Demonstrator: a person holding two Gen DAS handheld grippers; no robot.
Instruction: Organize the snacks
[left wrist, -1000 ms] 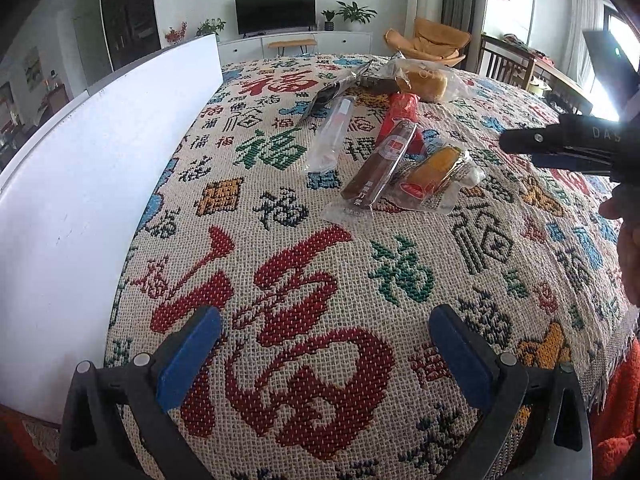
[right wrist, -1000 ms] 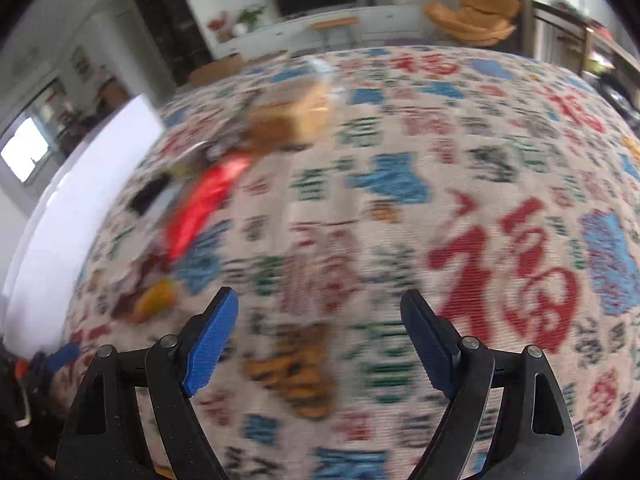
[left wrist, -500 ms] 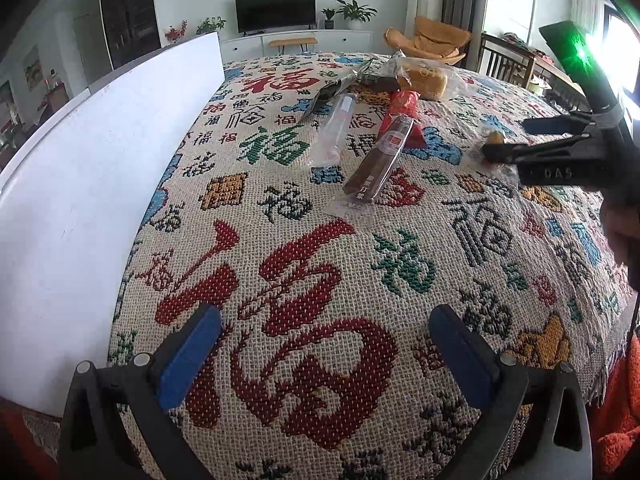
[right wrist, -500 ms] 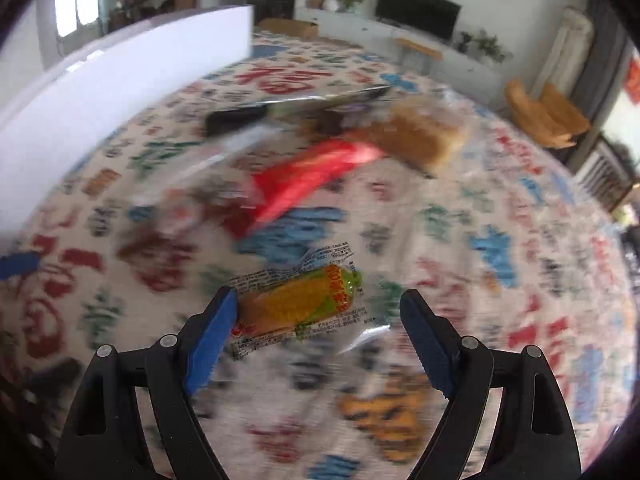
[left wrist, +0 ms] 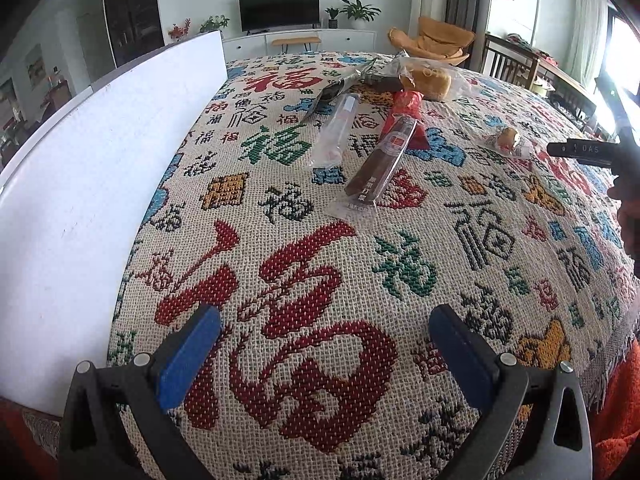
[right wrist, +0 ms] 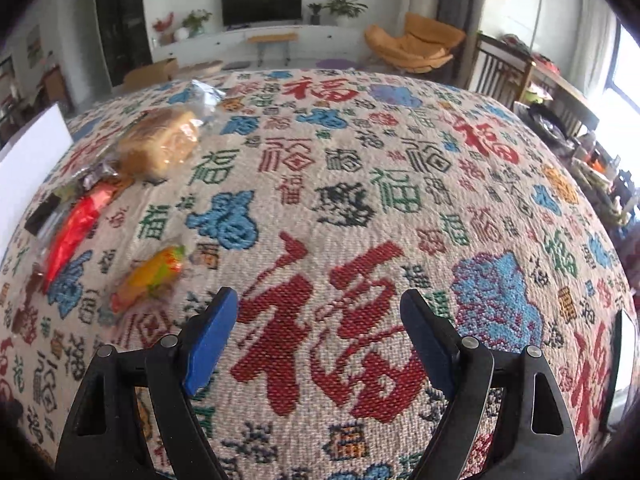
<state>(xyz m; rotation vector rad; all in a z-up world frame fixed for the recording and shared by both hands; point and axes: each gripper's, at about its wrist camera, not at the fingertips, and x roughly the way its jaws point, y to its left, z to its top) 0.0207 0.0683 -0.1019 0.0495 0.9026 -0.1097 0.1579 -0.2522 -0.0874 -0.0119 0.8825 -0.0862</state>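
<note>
Presently, the left gripper point(left wrist: 324, 344) stands with its blue pads point(left wrist: 188, 356) spread wide, nothing between them, above the woven tablecloth point(left wrist: 280, 248) patterned with red, green and blue characters. In the left wrist view, a brown wrapped bar point(left wrist: 380, 160) lies at 12 o'clock from that gripper, well apart, its far end resting on a red packet point(left wrist: 406, 110). A clear wrapped stick point(left wrist: 338, 132) lies just beside the bar at its 10 o'clock. A bagged bread loaf point(left wrist: 426, 80) sits further off at 1 o'clock, with a dark foil packet point(left wrist: 344, 84) near it. A white board point(left wrist: 100, 184) stands upright along the cloth's 9 o'clock edge.

The right gripper point(right wrist: 318, 334) is likewise spread wide and empty. In the right wrist view, the orange-and-green wrapped snack point(right wrist: 152, 276) lies on the cloth at the gripper's 10 o'clock, just beside the left pad point(right wrist: 208, 340) but not touching. The red packet point(right wrist: 76, 228) and bread loaf point(right wrist: 160, 146) lie beyond it, towards 10 and 11 o'clock.
</note>
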